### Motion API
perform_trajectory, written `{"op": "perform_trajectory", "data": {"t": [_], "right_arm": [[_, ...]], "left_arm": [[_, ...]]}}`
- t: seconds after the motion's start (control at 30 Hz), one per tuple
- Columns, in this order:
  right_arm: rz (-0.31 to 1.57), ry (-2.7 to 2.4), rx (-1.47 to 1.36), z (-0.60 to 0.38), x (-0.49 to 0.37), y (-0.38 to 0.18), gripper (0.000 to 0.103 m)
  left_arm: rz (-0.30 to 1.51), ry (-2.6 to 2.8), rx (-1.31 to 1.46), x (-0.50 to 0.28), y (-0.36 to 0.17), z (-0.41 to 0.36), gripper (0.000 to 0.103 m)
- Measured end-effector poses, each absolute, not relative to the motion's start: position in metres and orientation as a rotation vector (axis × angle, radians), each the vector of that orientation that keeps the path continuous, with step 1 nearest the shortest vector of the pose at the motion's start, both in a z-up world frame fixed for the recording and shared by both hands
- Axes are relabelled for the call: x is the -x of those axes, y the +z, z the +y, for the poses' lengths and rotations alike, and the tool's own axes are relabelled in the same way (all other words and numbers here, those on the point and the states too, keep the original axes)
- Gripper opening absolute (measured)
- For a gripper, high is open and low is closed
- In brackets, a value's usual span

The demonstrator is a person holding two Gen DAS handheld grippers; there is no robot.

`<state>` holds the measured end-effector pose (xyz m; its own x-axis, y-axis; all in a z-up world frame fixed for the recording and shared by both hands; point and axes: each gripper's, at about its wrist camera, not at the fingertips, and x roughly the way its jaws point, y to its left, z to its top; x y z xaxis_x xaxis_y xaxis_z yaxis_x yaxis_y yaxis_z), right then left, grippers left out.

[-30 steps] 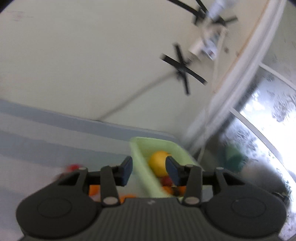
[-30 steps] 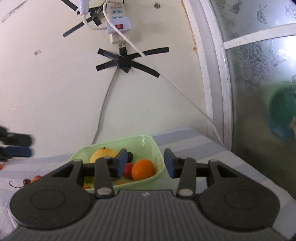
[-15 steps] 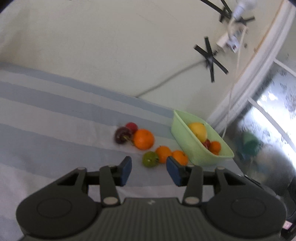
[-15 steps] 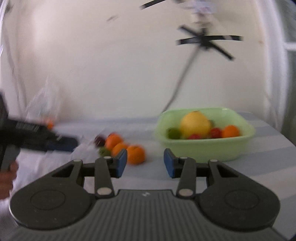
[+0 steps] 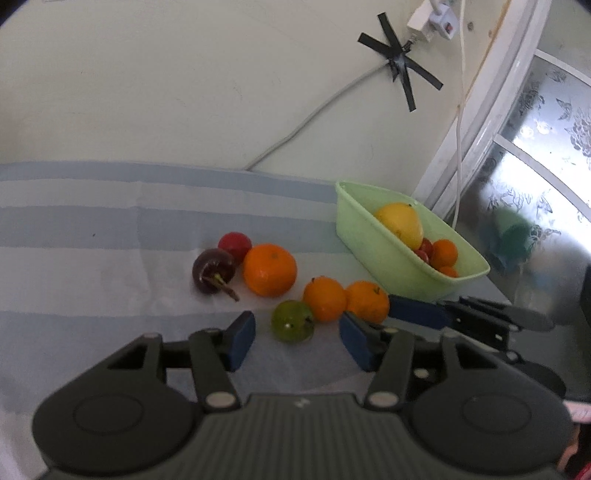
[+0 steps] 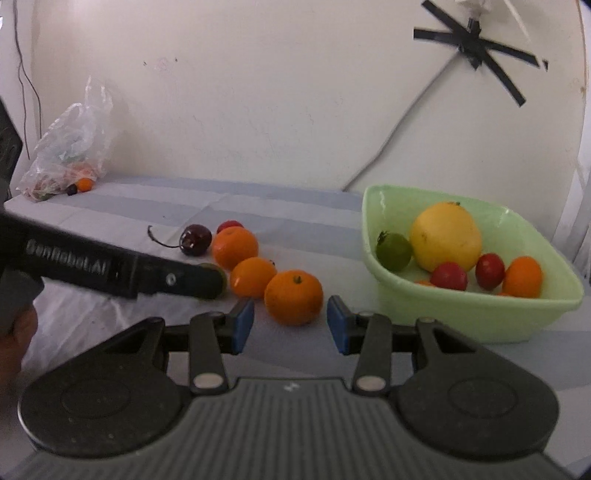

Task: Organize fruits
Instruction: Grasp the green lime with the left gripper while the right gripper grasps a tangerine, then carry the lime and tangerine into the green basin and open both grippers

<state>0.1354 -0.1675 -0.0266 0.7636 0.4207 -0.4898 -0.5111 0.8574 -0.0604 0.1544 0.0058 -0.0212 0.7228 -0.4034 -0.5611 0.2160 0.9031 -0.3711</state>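
A light green basin [image 5: 384, 251] [image 6: 461, 314] holds a yellow fruit [image 6: 445, 236], a green fruit, red ones and small oranges. Loose on the striped cloth lie three oranges, a green fruit [image 5: 291, 320], a dark plum [image 5: 213, 271] and a red fruit [image 5: 234, 243]. My left gripper [image 5: 297, 341] is open just short of the green fruit. My right gripper [image 6: 290, 325] is open just short of the nearest orange [image 6: 293, 297] [image 5: 367, 301]. Each gripper shows in the other's view, the left one [image 6: 212, 282] partly hiding the green fruit.
A clear plastic bag [image 6: 68, 147] with more small fruit lies at the far left against the wall. A taped cable and power strip [image 5: 430, 18] hang on the wall. A frosted window [image 5: 535, 166] stands to the right of the basin.
Both grippers swung down and back from the basin to the loose fruit. The left now faces the green fruit, the right the nearest orange. Both stayed open.
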Motion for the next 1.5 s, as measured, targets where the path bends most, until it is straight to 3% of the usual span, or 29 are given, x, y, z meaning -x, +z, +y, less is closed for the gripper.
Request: {"op": "perform_trajectory", "data": {"t": [0.13,0.2,0.73,0.93,1.1,1.2,1.27,1.5], "right_arm": [[0.512,0.518,0.178,-0.168,-0.143,-0.027,0.046],[0.507,0.515,0.165,-0.171,-0.143,-0.027,0.038],[0.499,0.521,0.077,-0.227,-0.052,-0.034,0.038],[0.487,0.506,0.110,-0.221,-0.051,-0.037,0.039],[0.479,0.506,0.123,-0.220,-0.048,-0.039,0.040],[0.485,0.506,0.122,-0.219,-0.050,-0.039,0.041],[0.489,0.508,0.125,-0.217,-0.051,-0.039,0.042],[0.481,0.538,0.083,-0.222,-0.052,-0.037,0.038]], "left_arm": [[0.667,-0.332,0.289,-0.155,-0.024,0.008,0.032],[0.678,-0.355,0.334,-0.155,-0.025,0.014,0.027],[0.634,-0.416,0.218,-0.071,-0.013,-0.011,0.028],[0.654,-0.381,0.175,-0.074,-0.018,-0.028,0.039],[0.653,-0.355,0.144,-0.074,-0.019,-0.035,0.039],[0.646,-0.337,0.109,-0.074,-0.020,-0.041,0.036],[0.637,-0.306,0.077,-0.072,-0.020,-0.044,0.027],[0.639,-0.360,0.123,-0.081,-0.007,-0.046,0.026]]}}
